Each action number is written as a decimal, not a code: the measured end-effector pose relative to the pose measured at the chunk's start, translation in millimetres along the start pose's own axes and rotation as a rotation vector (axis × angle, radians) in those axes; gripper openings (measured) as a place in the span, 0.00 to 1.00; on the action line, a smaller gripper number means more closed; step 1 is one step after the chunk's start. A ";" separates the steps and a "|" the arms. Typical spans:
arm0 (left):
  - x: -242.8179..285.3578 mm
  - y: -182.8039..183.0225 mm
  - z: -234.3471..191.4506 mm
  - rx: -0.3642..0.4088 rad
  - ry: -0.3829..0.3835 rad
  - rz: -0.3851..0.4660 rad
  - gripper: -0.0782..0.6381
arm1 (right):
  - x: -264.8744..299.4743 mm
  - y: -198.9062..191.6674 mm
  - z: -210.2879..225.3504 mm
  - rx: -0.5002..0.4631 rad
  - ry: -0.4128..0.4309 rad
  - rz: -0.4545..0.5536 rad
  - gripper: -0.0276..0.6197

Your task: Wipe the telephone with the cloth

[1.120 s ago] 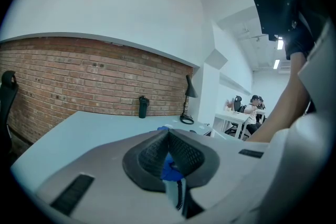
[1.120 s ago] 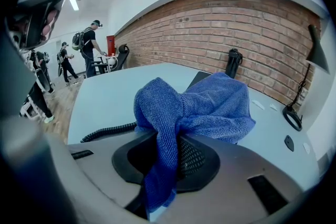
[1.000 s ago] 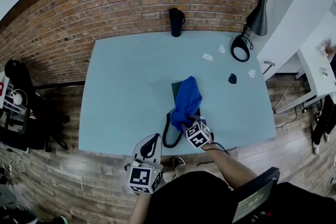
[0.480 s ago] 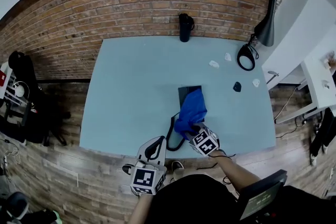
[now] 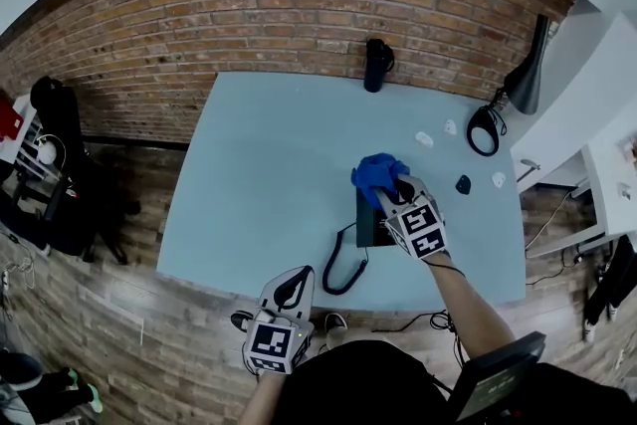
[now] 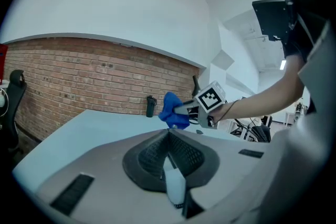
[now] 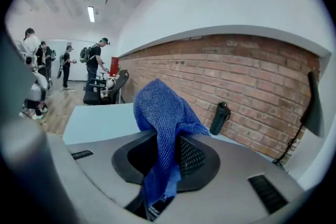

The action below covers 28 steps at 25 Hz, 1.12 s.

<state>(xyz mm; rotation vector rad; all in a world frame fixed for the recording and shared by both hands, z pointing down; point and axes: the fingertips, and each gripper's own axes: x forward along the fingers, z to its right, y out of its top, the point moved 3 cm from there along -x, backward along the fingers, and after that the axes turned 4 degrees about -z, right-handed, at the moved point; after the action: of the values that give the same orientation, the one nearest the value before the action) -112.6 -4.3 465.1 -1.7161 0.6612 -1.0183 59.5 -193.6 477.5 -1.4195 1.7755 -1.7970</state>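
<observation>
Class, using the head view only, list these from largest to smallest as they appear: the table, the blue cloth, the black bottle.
1. table, by far the largest
2. blue cloth, bunched up
3. black bottle

The last two look close, and the bottle stands farther from the camera, so their order is unsure.

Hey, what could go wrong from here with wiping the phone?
1. The left gripper hangs shut off the table's near edge, so nothing steadies the telephone; a wiping push may slide it.
2. The coiled cord loops toward that edge and could snag.
3. The cloth is bunched in the right gripper's jaws, so hard jaws might scrape the telephone.
</observation>
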 end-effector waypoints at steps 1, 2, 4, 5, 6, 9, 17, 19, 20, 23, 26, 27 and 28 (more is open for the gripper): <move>-1.4 -0.3 -1.9 -0.001 0.004 -0.002 0.13 | 2.6 7.0 9.9 -0.020 -0.029 0.004 0.18; -3.2 -1.4 -4.0 -0.003 0.009 -0.006 0.13 | 6.1 11.0 17.0 -0.038 -0.049 0.003 0.18; -7.2 -4.2 -8.2 -0.010 0.020 -0.014 0.13 | 18.3 7.8 23.0 -0.055 -0.063 -0.022 0.18; -8.9 -5.9 -9.9 -0.014 0.023 -0.019 0.13 | 26.7 1.1 23.1 -0.056 -0.056 -0.044 0.18; -10.0 -7.1 -11.1 -0.017 0.025 -0.023 0.13 | 35.3 -7.8 22.3 -0.056 -0.044 -0.070 0.18; -13.2 -7.3 -13.9 -0.016 0.028 -0.026 0.13 | 56.7 -39.7 16.8 -0.046 0.003 -0.163 0.18; -17.4 -12.2 -16.9 -0.012 0.029 -0.047 0.13 | 79.9 -91.1 9.1 0.142 0.012 -0.237 0.18; -15.8 -14.8 -14.5 -0.009 0.022 -0.054 0.13 | 80.6 -91.9 7.5 0.146 0.021 -0.224 0.18; -14.3 -15.7 -12.4 -0.006 0.016 -0.057 0.13 | 80.6 -92.7 7.5 0.149 0.027 -0.222 0.18; -10.6 -16.2 -7.5 0.003 -0.003 -0.066 0.13 | 80.6 -93.7 8.7 0.164 0.031 -0.224 0.18; -9.3 -16.5 -6.6 0.004 -0.008 -0.071 0.13 | 79.7 -94.2 7.1 0.163 0.024 -0.224 0.18; -9.1 -16.7 -6.6 0.004 -0.008 -0.071 0.13 | 78.9 -95.1 6.1 0.165 0.025 -0.223 0.18; -9.1 -16.9 -6.7 0.003 -0.008 -0.071 0.13 | 78.3 -96.2 4.9 0.167 0.026 -0.221 0.18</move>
<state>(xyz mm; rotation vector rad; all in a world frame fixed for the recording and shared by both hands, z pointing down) -123.4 5.9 479.0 -1.7503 0.5970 -1.0607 66.8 -232.6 595.1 -1.5818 1.4877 -2.0278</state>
